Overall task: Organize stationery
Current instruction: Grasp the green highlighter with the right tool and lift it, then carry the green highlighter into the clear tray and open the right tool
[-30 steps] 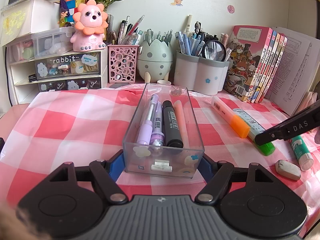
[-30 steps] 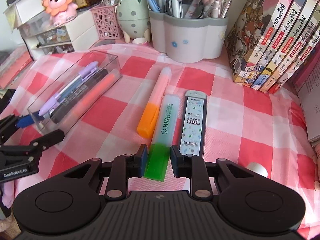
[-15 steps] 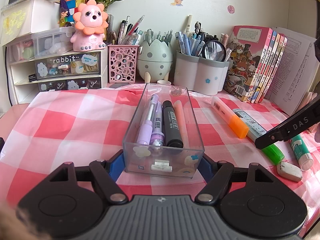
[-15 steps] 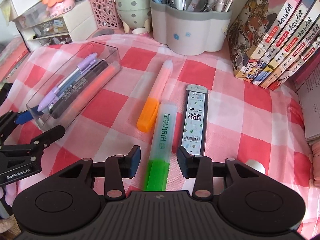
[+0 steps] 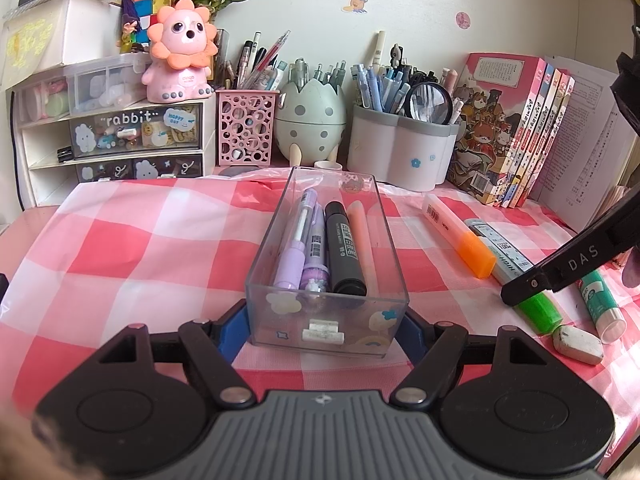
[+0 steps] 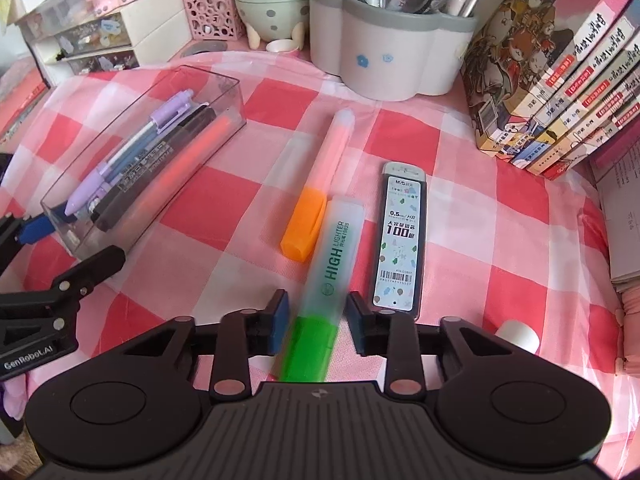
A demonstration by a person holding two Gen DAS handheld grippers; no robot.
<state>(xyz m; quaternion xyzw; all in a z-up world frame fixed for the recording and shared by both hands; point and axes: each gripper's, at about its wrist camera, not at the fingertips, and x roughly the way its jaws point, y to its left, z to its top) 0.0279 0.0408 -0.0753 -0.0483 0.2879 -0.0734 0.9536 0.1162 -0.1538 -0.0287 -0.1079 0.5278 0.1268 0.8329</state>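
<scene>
A clear plastic box (image 5: 280, 304) on the pink checked cloth holds a purple pen, a second purple pen, a black marker and a peach highlighter. My left gripper (image 5: 326, 332) is shut on the near end of the box, its blue pads pressing both side walls. A green-capped highlighter (image 6: 334, 248) lies between the pads of my right gripper (image 6: 316, 320). Those jaws are closing, with a thin gap still showing on each side of the cap. An orange-capped highlighter (image 6: 316, 200) and a pencil-lead case (image 6: 400, 240) lie just beyond.
An eraser (image 5: 578, 344) and a glue stick (image 5: 600, 300) lie right of the green highlighter. Pen holders (image 5: 400, 152), an egg-shaped holder (image 5: 310, 120), a small drawer unit (image 5: 120, 140) and a row of books (image 5: 520, 132) line the back. The cloth's left side is bare.
The right gripper let go of the green cap, opened wide, slid further along the highlighter and now narrows around it. The highlighter shifted slightly toward the eraser. The left gripper and box stayed put.
</scene>
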